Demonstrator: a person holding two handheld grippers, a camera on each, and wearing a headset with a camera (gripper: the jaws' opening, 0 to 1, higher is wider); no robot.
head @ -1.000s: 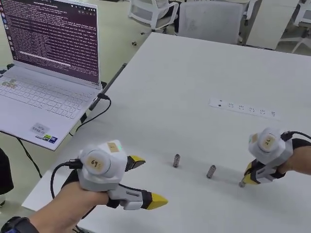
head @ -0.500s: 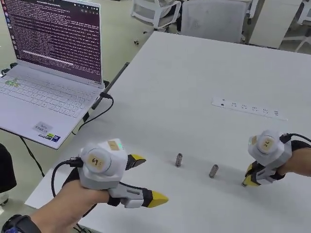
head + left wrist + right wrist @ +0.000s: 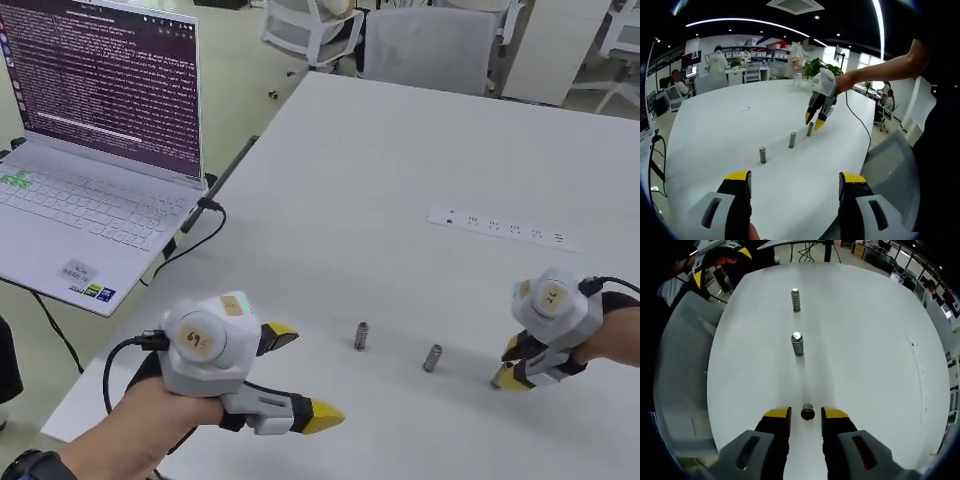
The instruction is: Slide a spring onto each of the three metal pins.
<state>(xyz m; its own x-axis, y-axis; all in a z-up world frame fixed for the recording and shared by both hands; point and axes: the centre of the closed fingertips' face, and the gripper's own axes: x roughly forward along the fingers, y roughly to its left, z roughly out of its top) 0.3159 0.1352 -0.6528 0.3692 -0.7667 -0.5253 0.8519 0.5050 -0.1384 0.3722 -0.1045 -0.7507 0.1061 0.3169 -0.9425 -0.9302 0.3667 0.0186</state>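
The near pin [image 3: 807, 413] stands on the white table [image 3: 865, 340] right between the yellow fingertips [image 3: 778, 416] of your right gripper [image 3: 806, 417]. In the right gripper view a thin strip of table shows on each side of it, so the jaws are slightly parted and bracket the pin without touching it. You look almost straight down on its dark round top, so whether a spring sits on it cannot be told. In the head view this pin [image 3: 496, 379] is just beside the lower tip of your right gripper [image 3: 510, 362], which points down at the table.

In line beyond it, the middle pin [image 3: 797, 335] stands upright with a spring [image 3: 798, 347] round its shaft, and the far pin [image 3: 795, 291] looks the same (coils show on both). In the left gripper view the three stand in a row, with your right gripper [image 3: 813, 121] tilted down over the end one.

Your left gripper [image 3: 303, 372] is well apart from the row, at the near left of the table, its jaws spread wide and holding nothing; its fingertips [image 3: 737, 176] point toward the pins. A white power strip [image 3: 497, 226] lies further back on the table. An open laptop [image 3: 100, 130] sits to the left, with a black cable [image 3: 190, 240] beside it.
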